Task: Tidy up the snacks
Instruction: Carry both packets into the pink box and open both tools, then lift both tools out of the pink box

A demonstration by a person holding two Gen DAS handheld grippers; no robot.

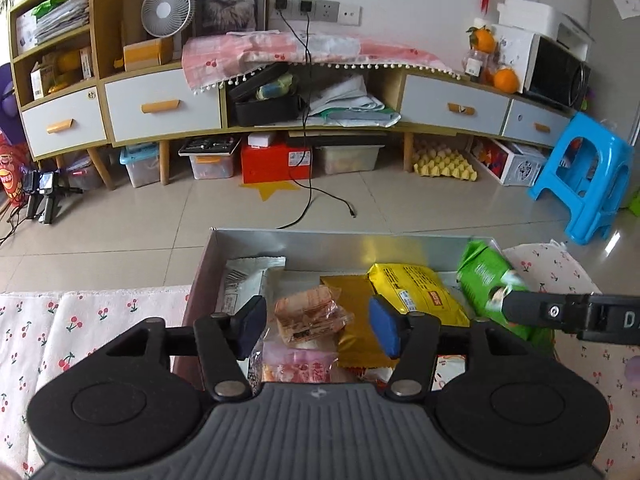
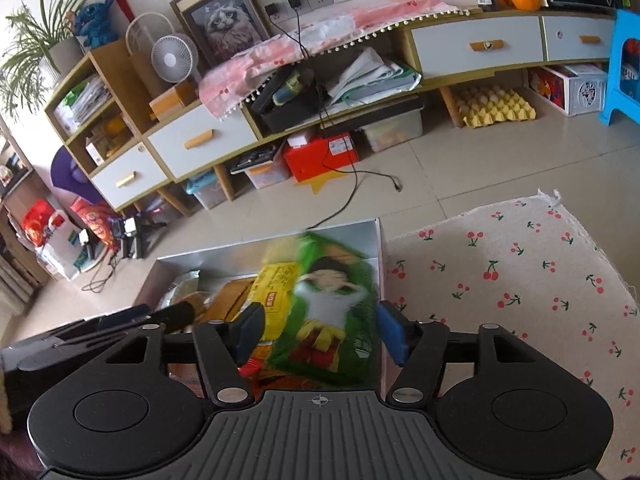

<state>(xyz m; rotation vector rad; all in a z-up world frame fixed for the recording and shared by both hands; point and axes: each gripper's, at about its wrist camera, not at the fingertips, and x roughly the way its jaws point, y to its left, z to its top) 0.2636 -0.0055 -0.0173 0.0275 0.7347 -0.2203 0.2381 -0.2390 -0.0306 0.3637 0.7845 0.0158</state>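
A silver-lined box [image 1: 320, 237] holds several snack packets on the cherry-print cloth. My left gripper [image 1: 319, 330] hangs open over the box. A pink-orange packet [image 1: 308, 314] lies below the gap, clear of both pads. Beside it are a white packet [image 1: 244, 280], a gold packet [image 1: 354, 328] and a yellow bag [image 1: 416, 288]. My right gripper [image 2: 322, 334] is open at the box's right end. A green snack bag [image 2: 332, 312], blurred, lies between its pads and leans on the yellow bag [image 2: 276, 280]. The left wrist view shows this green bag [image 1: 484, 276] by a right fingertip [image 1: 520, 303].
The cherry-print cloth [image 2: 512, 280] covers the table on both sides of the box. Past the table edge is tiled floor with a black cable [image 1: 320, 200], a blue stool [image 1: 584, 176] and a long cabinet [image 1: 160, 108] with storage bins under it.
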